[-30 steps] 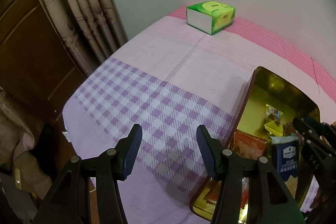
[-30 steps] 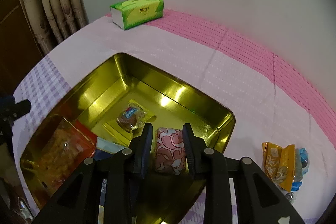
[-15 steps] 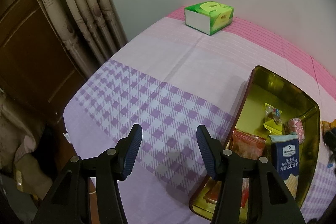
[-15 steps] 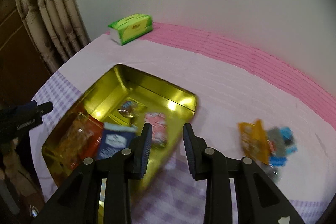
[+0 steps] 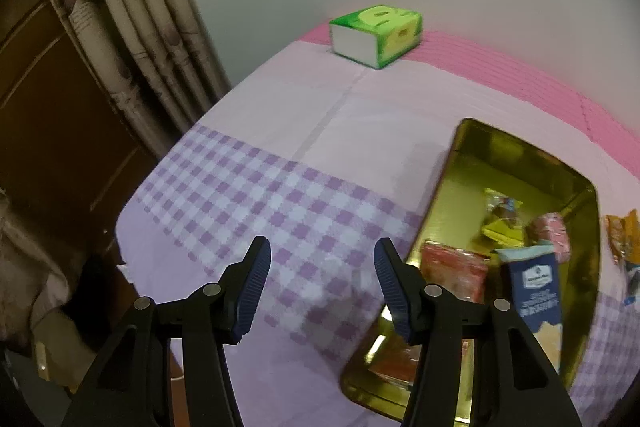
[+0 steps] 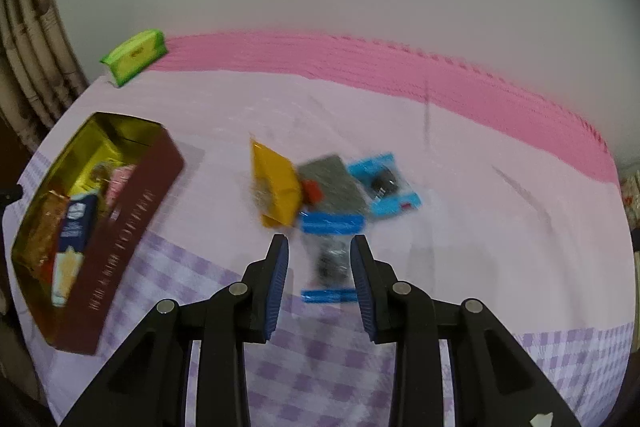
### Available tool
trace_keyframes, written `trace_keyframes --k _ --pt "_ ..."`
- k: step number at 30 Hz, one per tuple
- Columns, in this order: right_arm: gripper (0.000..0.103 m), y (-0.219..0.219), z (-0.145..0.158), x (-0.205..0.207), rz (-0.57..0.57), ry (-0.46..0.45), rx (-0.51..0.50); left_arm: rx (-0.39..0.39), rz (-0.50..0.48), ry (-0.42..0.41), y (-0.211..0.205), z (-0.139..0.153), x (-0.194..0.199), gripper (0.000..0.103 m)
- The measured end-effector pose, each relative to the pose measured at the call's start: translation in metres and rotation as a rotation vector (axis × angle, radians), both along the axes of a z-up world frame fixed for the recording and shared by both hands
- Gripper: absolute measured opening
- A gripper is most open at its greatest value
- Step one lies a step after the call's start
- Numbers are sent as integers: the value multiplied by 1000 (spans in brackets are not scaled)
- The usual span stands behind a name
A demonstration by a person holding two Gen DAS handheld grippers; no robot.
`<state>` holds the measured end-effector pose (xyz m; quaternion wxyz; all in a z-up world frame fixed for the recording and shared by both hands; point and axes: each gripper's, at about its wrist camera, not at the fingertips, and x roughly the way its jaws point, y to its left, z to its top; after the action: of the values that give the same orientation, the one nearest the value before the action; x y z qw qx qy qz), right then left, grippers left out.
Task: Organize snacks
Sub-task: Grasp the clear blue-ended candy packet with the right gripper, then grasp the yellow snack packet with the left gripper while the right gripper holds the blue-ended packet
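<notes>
Only the right view shows loose snack packets (image 6: 320,195) beside the tin (image 6: 120,227).

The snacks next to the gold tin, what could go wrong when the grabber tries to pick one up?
The loose packets overlap, so the right gripper, open above the clear blue-edged packet, might pinch two together or drag the yellow packet along. The gold tin is already crowded, so a new snack might land on its rim.

Tin (image 6: 120,227) left of snack packets (image 6: 332,195); tissue box (image 6: 134,57) behind.
</notes>
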<state>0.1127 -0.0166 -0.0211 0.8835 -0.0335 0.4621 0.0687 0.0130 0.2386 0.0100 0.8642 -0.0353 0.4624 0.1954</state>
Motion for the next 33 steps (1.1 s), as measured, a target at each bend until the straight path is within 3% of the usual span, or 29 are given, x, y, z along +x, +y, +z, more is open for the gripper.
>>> trace_keyframes --k 9,18,23,29,33 --pt "31 -17 -28 12 2 17 54 23 -109 -83 -37 13 -5 60" --pt "27 -19 -40 12 33 -4 70 28 -193 -90 -83 25 1 60" --pt "24 -32 -37 4 13 -46 46 -30 -286 -70 -122 25 14 60" --pt "24 -79 -39 -2 -96 -59 20 -159 -411 -24 -175 17 33 60" --pt "24 -108 -42 -3 -168 -70 9 -200 -474 -14 -207 13 46 60"
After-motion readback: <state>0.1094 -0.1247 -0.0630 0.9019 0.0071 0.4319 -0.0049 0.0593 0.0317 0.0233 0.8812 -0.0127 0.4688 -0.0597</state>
